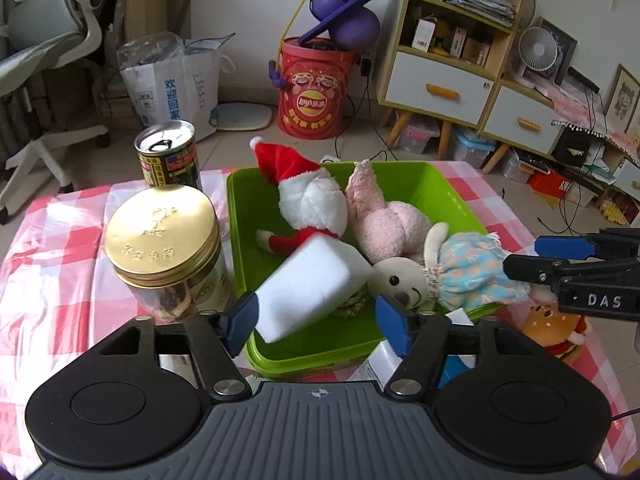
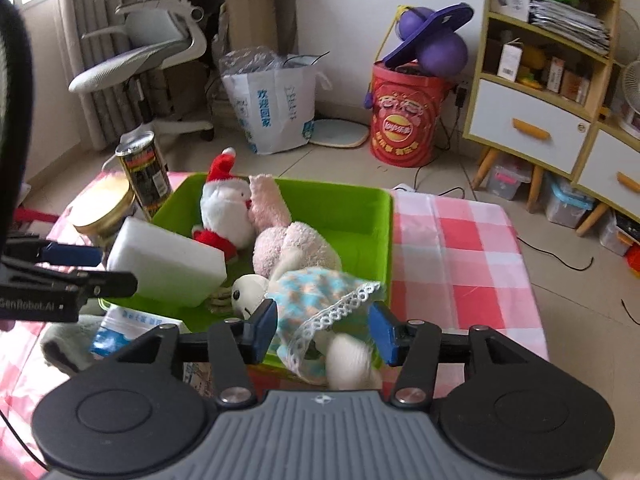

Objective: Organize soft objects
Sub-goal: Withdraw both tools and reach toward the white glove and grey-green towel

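A green bin (image 1: 452, 196) (image 2: 360, 208) on the checked table holds a Santa plush (image 1: 308, 200) (image 2: 224, 204) and a pink plush (image 1: 384, 220) (image 2: 288, 240). A white foam block (image 1: 316, 284) (image 2: 168, 264) tilts into the bin's near left side, between the open jaws of my left gripper (image 1: 320, 320); the right pad stands clear of it. A cream rabbit doll in a blue dress (image 1: 460, 268) (image 2: 320, 300) hangs over the bin's near rim, between the open jaws of my right gripper (image 2: 324, 330), apparently not pinched.
A gold-lidded jar (image 1: 164, 232) (image 2: 100, 208) and a tall can (image 1: 168, 156) (image 2: 144, 172) stand left of the bin. A burger plush (image 1: 556, 332) lies right of it, a blue-white packet (image 2: 120, 328) and grey cloth in front. Floor clutter and shelves are beyond.
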A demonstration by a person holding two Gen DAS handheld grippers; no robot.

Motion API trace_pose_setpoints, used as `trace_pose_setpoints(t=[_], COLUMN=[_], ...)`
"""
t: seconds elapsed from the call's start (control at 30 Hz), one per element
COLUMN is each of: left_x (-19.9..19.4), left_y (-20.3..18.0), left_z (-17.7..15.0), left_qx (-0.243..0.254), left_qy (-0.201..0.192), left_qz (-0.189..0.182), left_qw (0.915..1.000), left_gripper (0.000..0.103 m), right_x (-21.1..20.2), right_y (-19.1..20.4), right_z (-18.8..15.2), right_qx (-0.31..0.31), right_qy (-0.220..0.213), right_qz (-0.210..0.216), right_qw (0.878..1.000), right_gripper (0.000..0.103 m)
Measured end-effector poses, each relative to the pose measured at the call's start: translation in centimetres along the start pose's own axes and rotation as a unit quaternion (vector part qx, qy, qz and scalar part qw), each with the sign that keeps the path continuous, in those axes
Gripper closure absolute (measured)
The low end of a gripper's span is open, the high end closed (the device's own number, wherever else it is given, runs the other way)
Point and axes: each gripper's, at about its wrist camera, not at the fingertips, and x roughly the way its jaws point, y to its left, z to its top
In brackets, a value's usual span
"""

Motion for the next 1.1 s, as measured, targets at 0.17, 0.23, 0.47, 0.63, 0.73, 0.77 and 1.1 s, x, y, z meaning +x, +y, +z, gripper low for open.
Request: trace_pose_setpoints(t=[0.17, 0.23, 0.47, 0.63, 0.73, 0.77, 1.1], left_x=[-2.1, -3.3, -7.4, -10.0, -11.4, -11.9, -14.6], left_y=[0.3, 0.6, 1.6, 2.4, 2.7, 2.7, 2.9], left_z=[-0.2, -0.3, -2.2, -4.1, -5.1, -5.4, -8.6], left_qx=[-0.003, -0.009, -0.031, -0.047, -0.056, -0.057, -0.05], left_qy=[-0.012, -0.023, -0.044, -0.057, -0.063, -0.064, -0.072], left_qz=[0.001, 0.003, 0.015, 0.031, 0.038, 0.04, 0.053], left_qw=[0.9999, 0.9997, 0.9985, 0.9967, 0.9958, 0.9956, 0.9948], left_gripper=[0.03, 0.023, 0.014, 0.006, 0.005, 0.005, 0.005], right_x=[-2.5, -3.6, -8.6, -11.5, -13.0, -13.4, -15.3], right_y=[-0.6, -0.9, -2.1, -2.6, -2.5, -2.4, -0.6], right_z=[-0.1, -0.3, -1.8, -3.1, -4.0, -4.3, -7.9], right_qx=[0.017, 0.026, 0.057, 0.09, 0.103, 0.105, 0.137], right_qy=[-0.012, -0.016, -0.04, -0.046, -0.049, -0.049, -0.035], right_qz=[-0.009, -0.016, -0.027, -0.025, -0.024, -0.023, -0.025], right_qw=[1.0, 0.999, 0.997, 0.995, 0.993, 0.993, 0.99], right_gripper=[0.073, 0.069, 0.054, 0.047, 0.041, 0.04, 0.035])
